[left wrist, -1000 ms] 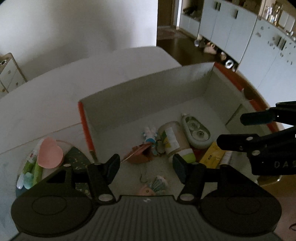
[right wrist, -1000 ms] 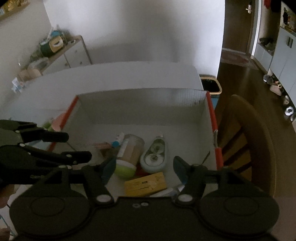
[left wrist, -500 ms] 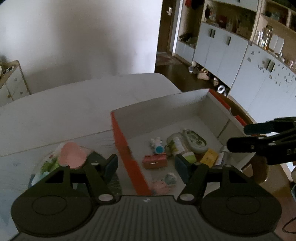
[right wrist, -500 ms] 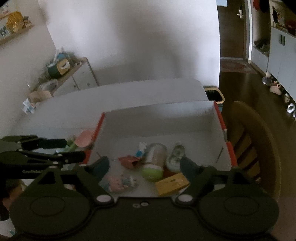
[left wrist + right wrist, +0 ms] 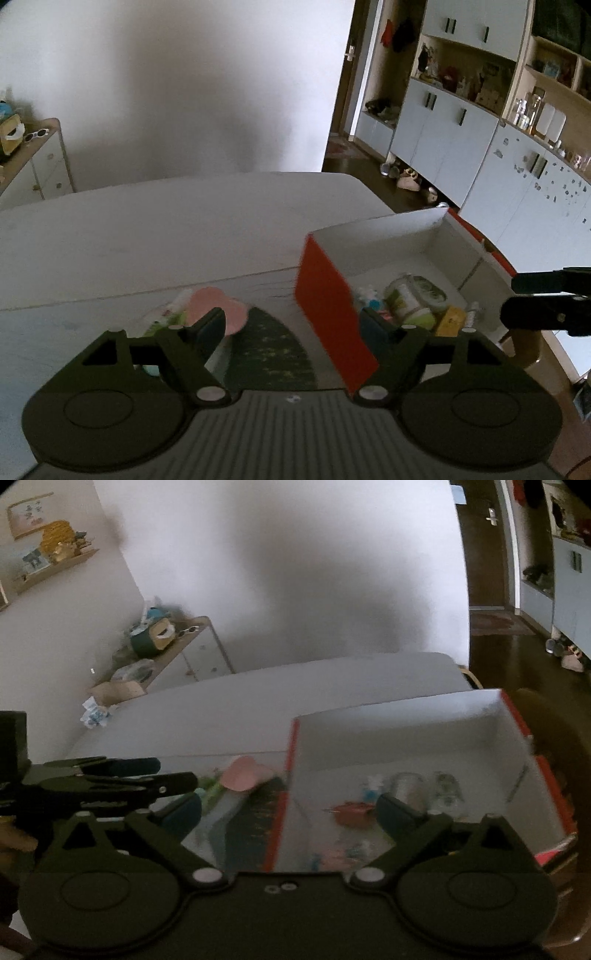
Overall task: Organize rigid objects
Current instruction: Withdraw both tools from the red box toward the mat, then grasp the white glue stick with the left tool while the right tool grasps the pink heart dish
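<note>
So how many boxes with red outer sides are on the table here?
1. The white-lined box with red outer sides sits on the pale table, right of the pink heart-shaped item.

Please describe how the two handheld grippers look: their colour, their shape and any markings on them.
Both are matte black. The left gripper has two round discs, angular finger arms with silver pivot screws, dark teal pads and a ribbed grey base. The right gripper has the same build with a smooth black base. I can read no lettering.
</note>
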The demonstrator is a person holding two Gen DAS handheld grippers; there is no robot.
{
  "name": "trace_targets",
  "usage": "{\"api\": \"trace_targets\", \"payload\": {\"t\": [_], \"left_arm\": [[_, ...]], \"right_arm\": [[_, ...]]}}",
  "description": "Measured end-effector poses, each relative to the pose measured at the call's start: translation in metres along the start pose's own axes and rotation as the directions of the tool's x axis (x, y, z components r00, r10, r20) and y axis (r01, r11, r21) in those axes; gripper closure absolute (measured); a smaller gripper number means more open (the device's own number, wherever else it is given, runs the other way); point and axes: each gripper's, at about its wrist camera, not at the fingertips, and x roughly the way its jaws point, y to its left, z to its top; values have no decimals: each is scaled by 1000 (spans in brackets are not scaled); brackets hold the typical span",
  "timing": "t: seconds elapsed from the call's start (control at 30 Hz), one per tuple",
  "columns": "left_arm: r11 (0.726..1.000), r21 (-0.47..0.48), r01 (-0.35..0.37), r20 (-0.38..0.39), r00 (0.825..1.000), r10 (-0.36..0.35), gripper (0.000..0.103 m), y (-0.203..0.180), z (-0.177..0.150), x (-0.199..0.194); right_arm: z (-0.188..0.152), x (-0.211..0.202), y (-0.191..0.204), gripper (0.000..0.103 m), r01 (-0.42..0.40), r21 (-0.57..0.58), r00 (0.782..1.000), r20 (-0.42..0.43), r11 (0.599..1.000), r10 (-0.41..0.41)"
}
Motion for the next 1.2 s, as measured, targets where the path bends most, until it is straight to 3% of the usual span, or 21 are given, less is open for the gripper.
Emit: {"api": "trace_targets", "payload": {"t": [0.27, 0.7, 0.93, 1.2], "left_arm": [[1000, -22, -4, 33, 999, 5, 24, 62, -6, -4], [999, -52, 0, -41, 999, -2, 24, 145, -20, 29], [999, -9, -48, -77, 996, 48, 24, 168, -27, 60], [999, 26, -25, -90, 996, 27, 24, 176, -31, 87]], "right_arm": [[3, 30, 51, 0, -5, -13, 1000, -13, 1000, 5], [7, 100, 110, 0, 50, -67, 997, -61, 996, -54], [5, 142, 121, 0, 77, -112, 989, -120, 991, -91], [10, 180, 118, 3, 137, -110, 976, -152, 984, -153]]}}
